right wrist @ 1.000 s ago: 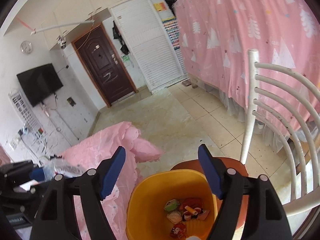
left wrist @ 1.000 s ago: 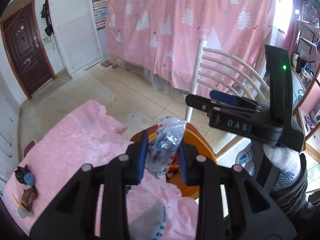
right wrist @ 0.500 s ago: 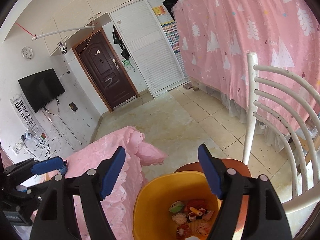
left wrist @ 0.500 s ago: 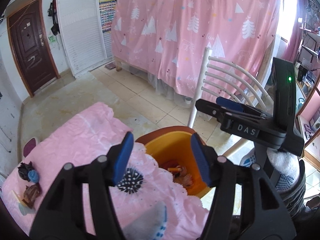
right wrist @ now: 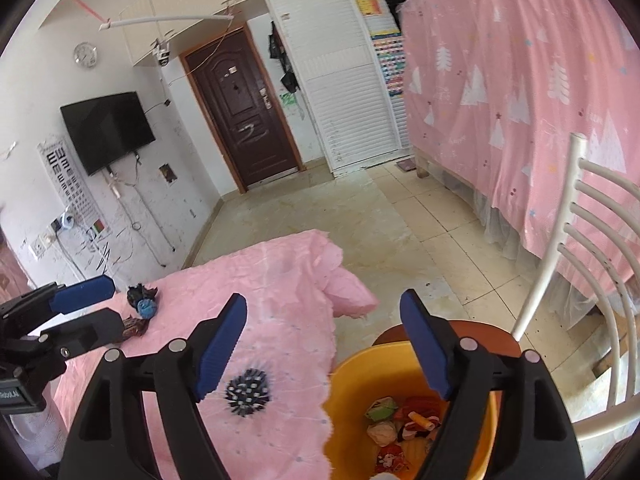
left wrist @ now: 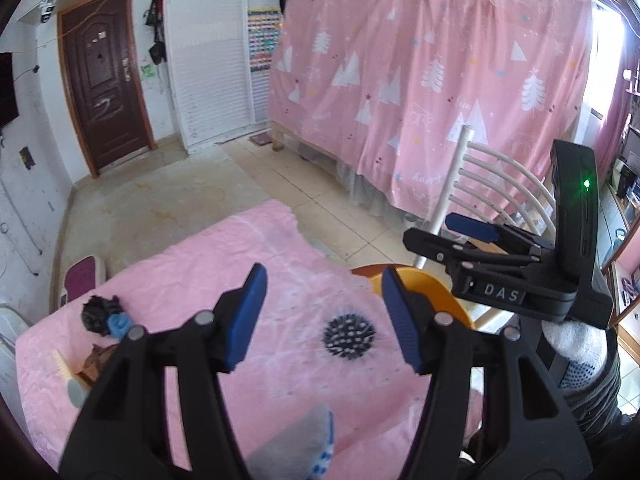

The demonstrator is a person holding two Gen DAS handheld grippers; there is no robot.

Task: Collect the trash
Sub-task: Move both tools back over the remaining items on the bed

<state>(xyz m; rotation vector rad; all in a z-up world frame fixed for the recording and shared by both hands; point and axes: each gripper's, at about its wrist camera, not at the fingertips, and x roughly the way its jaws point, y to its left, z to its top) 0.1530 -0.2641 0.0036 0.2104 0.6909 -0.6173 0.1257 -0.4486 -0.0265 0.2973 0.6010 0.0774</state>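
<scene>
two black plastic tools [left wrist: 322,316] [right wrist: 324,344] with blue pads, silver screws, white "das" lettering, a white knitted glove [left wrist: 576,340]

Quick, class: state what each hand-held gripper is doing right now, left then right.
Left hand-held gripper: open, holding nothing, above the pink tablecloth.
Right hand-held gripper: open, jaws have just widened, nothing between them.

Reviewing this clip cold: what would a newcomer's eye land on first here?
Probably the big pink tree-print curtain filling the right of the room, echoed by the pink cloth over the table in front. Next, the yellow bin at the table's right edge, with wrappers in it, and the dark spiky ball lying alone on the cloth. Both sets of tongs, left and right, hang open and empty.
</scene>
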